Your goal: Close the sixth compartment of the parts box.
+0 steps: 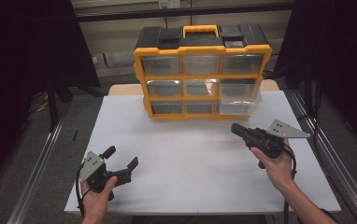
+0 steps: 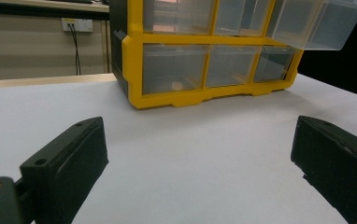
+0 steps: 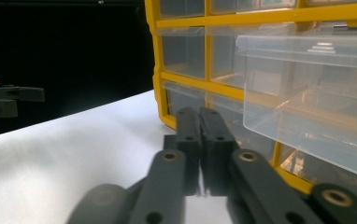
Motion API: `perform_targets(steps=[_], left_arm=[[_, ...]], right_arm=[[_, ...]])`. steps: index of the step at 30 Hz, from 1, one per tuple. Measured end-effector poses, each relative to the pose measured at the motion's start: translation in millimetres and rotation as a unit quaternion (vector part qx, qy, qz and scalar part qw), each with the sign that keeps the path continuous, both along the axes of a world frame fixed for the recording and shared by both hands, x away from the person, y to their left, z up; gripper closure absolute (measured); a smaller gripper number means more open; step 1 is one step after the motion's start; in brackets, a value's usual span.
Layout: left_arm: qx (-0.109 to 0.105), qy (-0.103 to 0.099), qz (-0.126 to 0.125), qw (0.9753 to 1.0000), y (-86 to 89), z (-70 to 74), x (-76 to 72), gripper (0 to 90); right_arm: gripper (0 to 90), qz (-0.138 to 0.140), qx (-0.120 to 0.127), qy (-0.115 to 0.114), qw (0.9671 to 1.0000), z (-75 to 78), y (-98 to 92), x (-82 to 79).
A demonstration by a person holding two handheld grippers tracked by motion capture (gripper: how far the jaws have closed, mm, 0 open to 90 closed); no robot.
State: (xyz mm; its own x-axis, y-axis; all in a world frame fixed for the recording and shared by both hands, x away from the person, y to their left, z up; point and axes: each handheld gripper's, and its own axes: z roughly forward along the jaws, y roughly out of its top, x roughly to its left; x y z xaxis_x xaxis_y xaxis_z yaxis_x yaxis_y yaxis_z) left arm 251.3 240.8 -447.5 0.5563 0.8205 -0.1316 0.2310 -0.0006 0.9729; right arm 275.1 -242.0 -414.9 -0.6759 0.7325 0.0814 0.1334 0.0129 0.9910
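A yellow and black organiser (image 1: 203, 72) with three rows of clear drawers stands at the far middle of the white table (image 1: 200, 154), its orange handle on top. One clear drawer (image 1: 239, 95) at the organiser's right side, in the middle row, is pulled out toward the near side, sticking past the yellow frame; in the right gripper view this drawer (image 3: 312, 93) looms large at the right, just beyond the jaw tips. The right gripper (image 1: 239, 130) is held above the table at the near right, pointing toward the far left at the organiser's lower right corner, near the pulled-out drawer but apart from it. Its jaws are pressed together with nothing between them, as the right gripper view makes plain (image 3: 200, 122). The left gripper (image 1: 122, 157) sits low at the near left of the table, well apart from the organiser, and its jaws stand wide apart with bare table between them. In the left gripper view the organiser (image 2: 204, 56) rises ahead with the pulled-out drawer (image 2: 319, 23) at the upper right.
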Motion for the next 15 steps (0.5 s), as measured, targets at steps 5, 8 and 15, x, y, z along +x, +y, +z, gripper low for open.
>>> perform_targets(steps=[5,8,15], left_arm=[[-0.001,0.004,0.001,1.0000,-0.2,-0.1,-0.4,3.9],[0.001,0.000,0.001,1.0000,0.1,0.0,0.2,3.9],[-0.009,0.000,0.004,1.0000,-0.6,0.1,0.0,3.9]], right_arm=[[90.0,-0.005,0.001,0.007,1.0000,-1.3,-1.6,4.6],[90.0,-0.010,-0.003,0.001,0.9999,0.1,-3.2,10.6],[90.0,-0.021,-0.008,-0.002,0.9997,1.5,-3.7,19.3]])
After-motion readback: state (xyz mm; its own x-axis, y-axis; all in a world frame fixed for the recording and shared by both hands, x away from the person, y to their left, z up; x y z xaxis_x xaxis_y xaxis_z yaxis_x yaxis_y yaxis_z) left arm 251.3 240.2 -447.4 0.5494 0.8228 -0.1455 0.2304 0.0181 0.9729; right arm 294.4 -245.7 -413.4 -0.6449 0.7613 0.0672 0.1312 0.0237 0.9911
